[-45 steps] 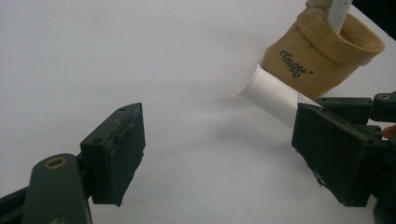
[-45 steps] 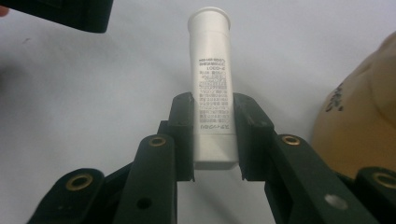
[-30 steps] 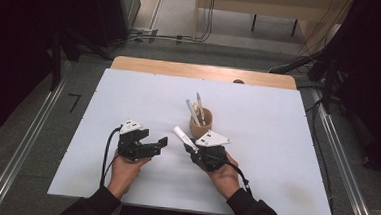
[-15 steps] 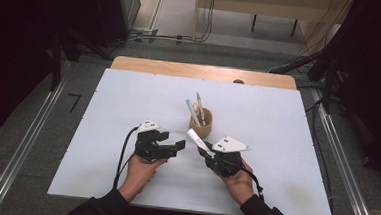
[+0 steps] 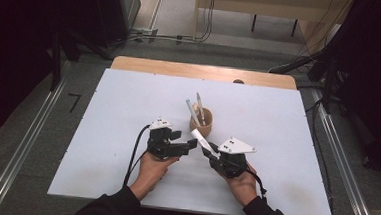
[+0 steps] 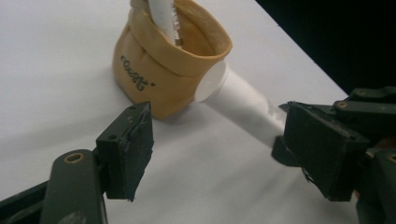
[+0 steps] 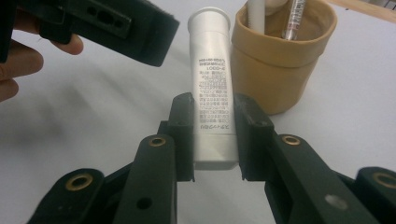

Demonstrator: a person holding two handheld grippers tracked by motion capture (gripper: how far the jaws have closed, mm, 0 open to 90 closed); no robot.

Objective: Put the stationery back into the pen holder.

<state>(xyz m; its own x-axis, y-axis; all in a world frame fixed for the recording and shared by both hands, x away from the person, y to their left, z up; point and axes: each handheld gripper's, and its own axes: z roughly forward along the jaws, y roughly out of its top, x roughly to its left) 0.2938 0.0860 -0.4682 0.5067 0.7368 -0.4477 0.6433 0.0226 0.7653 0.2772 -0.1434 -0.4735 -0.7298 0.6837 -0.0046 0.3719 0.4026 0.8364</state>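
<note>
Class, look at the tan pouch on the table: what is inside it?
The tan pouch holds two slim pen-like sticks standing up out of its mouth, plus a pale rounded item at the back. Their lower ends and the pouch's bottom are hidden by its wall.

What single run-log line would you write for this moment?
right gripper: shut on white tube | left gripper: open, jaws just closing, nothing between | tube cap beside tan cup | table
</note>
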